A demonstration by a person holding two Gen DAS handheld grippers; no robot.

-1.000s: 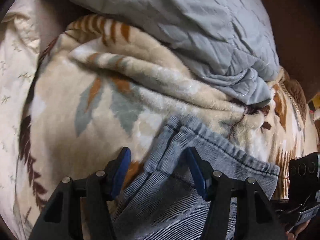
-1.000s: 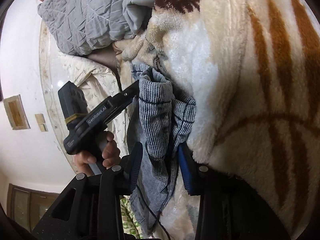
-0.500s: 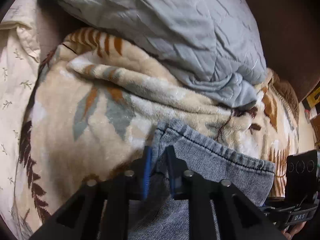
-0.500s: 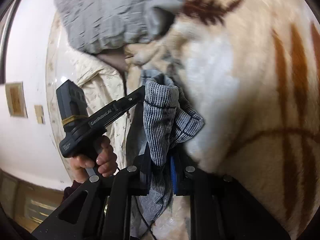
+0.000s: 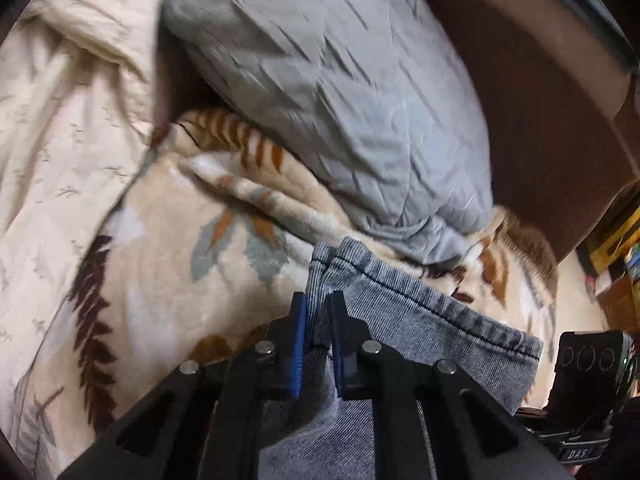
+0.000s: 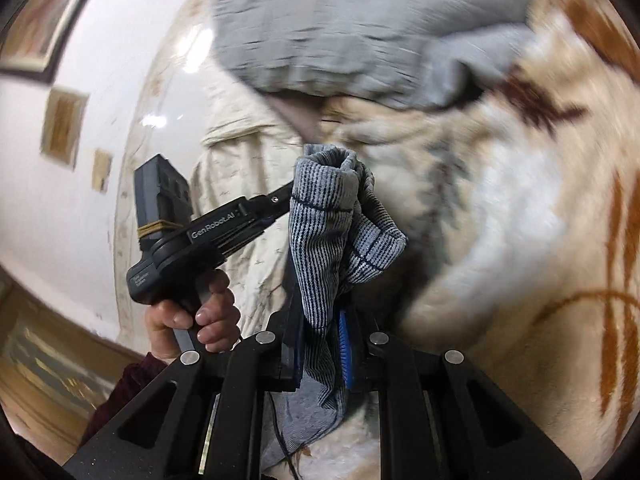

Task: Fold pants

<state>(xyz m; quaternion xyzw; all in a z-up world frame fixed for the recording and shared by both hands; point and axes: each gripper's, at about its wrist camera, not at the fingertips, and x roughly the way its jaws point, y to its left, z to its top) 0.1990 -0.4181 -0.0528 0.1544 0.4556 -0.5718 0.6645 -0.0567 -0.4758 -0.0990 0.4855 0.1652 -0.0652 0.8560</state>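
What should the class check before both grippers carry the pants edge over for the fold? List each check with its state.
1. Left gripper shut on the pants: ok, denim is pinched between its pads as the jaws finish closing.
2. Right gripper shut on the pants: ok, cloth fills the gap.
3. Both layers caught in each grip: cannot tell.
4. Edge taut between the grippers: not ok, cloth bunches above the right grip.
5. Blanket kept out of the pads: ok, only denim shows between them.
6. Pillow clear of the pants: ok, it lies beyond the edge.
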